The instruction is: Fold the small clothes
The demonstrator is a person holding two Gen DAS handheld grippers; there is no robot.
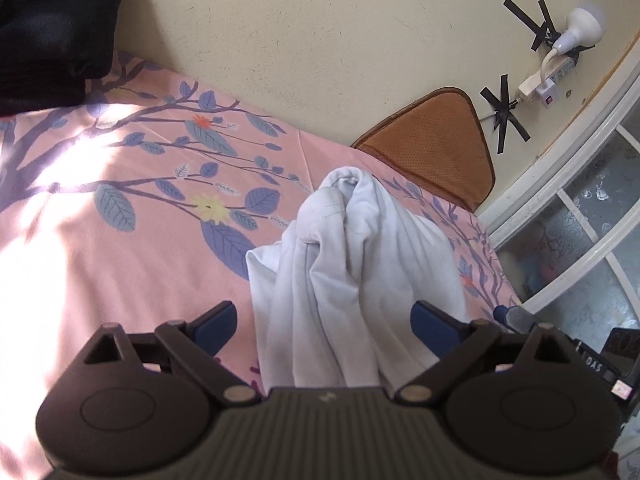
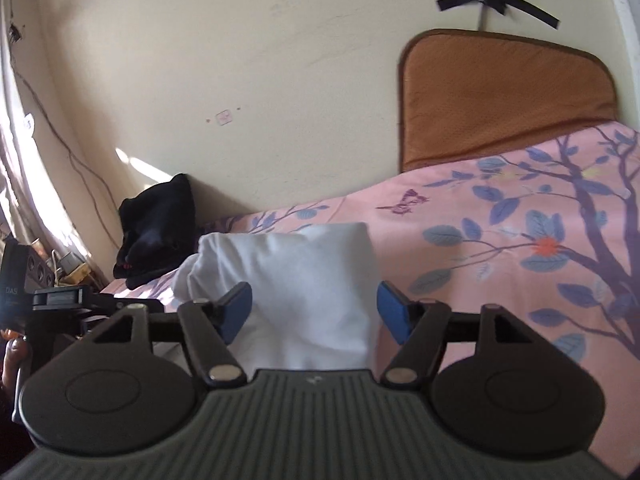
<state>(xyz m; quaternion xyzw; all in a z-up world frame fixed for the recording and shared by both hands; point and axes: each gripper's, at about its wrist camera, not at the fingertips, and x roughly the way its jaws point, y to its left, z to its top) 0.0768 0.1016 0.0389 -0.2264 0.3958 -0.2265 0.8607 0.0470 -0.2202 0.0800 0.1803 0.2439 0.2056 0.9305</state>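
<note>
A white garment (image 1: 352, 260) lies bunched in loose folds on the pink floral bedsheet (image 1: 120, 264). In the left wrist view it runs up between the blue pads (image 1: 216, 328) of my left gripper (image 1: 325, 328), whose jaws stand wide and do not press on it. From the right wrist view the same white garment (image 2: 304, 272) looks like a rounded bundle. My right gripper (image 2: 316, 312) straddles its near end, open, with a small gap between each blue pad (image 2: 394, 312) and the cloth.
A black pile of clothes (image 2: 156, 228) sits at the wall on the bedsheet (image 2: 500, 248). A brown cushion (image 1: 436, 148) leans on the wall. A power strip and lamp (image 1: 560, 68) hang beside a window (image 1: 580, 220). A hand (image 2: 12, 360) shows at the left edge.
</note>
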